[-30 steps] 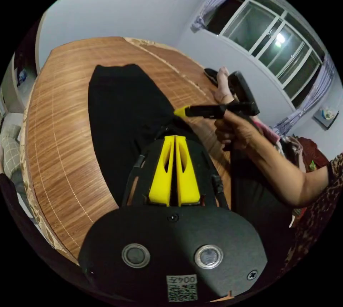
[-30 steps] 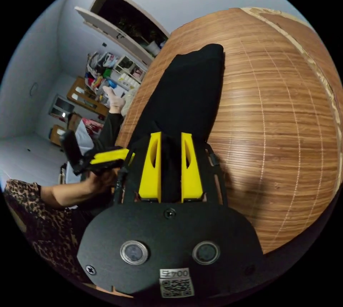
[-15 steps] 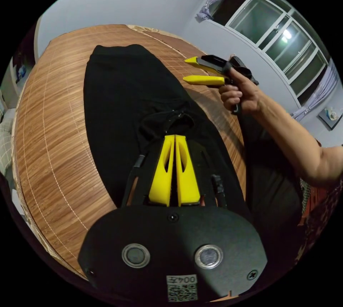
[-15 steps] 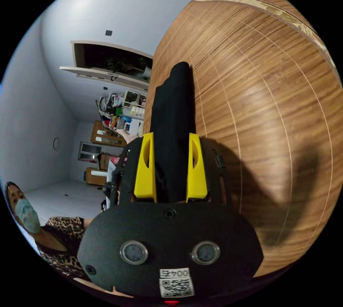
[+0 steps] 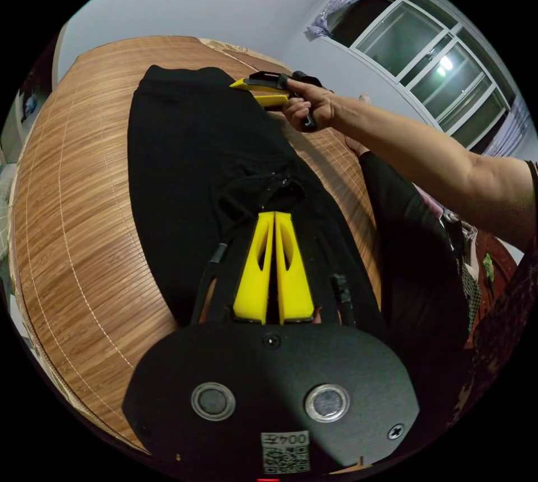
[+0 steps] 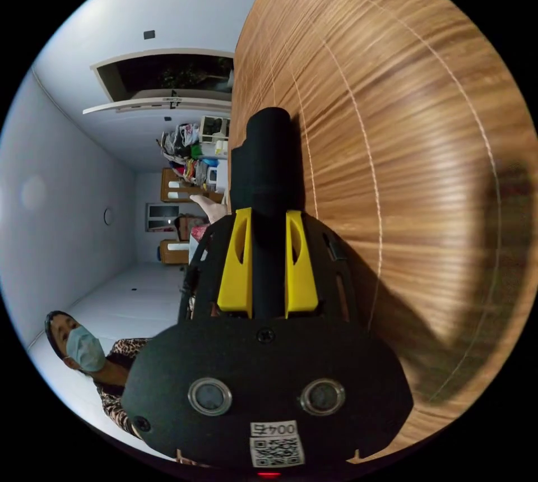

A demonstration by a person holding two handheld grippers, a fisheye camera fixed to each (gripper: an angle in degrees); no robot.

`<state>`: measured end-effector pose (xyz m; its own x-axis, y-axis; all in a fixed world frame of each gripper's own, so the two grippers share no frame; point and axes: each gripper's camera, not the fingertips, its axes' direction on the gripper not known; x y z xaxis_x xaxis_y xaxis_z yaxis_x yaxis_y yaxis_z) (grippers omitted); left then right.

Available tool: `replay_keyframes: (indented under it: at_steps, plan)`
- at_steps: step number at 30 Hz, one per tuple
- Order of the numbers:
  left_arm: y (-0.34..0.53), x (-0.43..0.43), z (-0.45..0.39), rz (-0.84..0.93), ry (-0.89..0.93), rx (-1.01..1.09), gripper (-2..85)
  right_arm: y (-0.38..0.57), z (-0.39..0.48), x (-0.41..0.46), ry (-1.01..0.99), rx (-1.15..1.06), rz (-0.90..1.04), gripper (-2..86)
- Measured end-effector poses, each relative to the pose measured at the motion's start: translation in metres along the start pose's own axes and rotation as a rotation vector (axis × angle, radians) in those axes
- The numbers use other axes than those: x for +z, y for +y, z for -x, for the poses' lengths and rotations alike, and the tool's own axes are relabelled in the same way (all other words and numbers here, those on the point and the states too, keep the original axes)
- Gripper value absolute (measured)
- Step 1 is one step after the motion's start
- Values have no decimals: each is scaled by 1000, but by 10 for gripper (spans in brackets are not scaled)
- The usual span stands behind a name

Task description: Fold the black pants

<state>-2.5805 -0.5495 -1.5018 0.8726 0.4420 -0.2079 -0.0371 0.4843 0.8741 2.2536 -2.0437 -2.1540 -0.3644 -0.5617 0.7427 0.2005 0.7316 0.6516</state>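
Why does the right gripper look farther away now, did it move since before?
Yes. In the left gripper view, the right gripper has travelled along the pants toward their far end, where before it hovered beside their middle.

The left gripper hides the near end of the black pants behind its body. In the right gripper view, the mat blurs beyond the 2 jaws, and the shelf clutter is too small to tell.
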Motion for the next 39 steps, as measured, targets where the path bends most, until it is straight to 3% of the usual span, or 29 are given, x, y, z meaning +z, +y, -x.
replay_keyframes:
  at_steps: [5, 10, 22, 25, 31, 35, 39]
  plan:
    - [0, -4, 5, 0, -2, -1, 7, -1, 6, 25, 21, -7, 56, 87]
    - [-1, -11, 13, 3, 2, -6, 6, 32, 37, 43, 167, -120, -2, 61]
    - [-22, -43, 52, 28, 103, -72, 5, 226, 175, 90, 295, -708, -46, 58]
    - [-16, -78, 71, -12, 135, -180, 4, 287, 194, 108, 371, -815, -42, 58]
    - [41, -152, 134, -100, 396, -477, 3, 407, 190, 140, 430, -893, -67, 55]
    - [68, -169, 169, -19, 533, -616, 2, 482, 167, 181, 528, -907, -1, 56]
    - [77, -166, 179, 101, 500, -678, 1, 542, 146, 227, 707, -973, 87, 64]
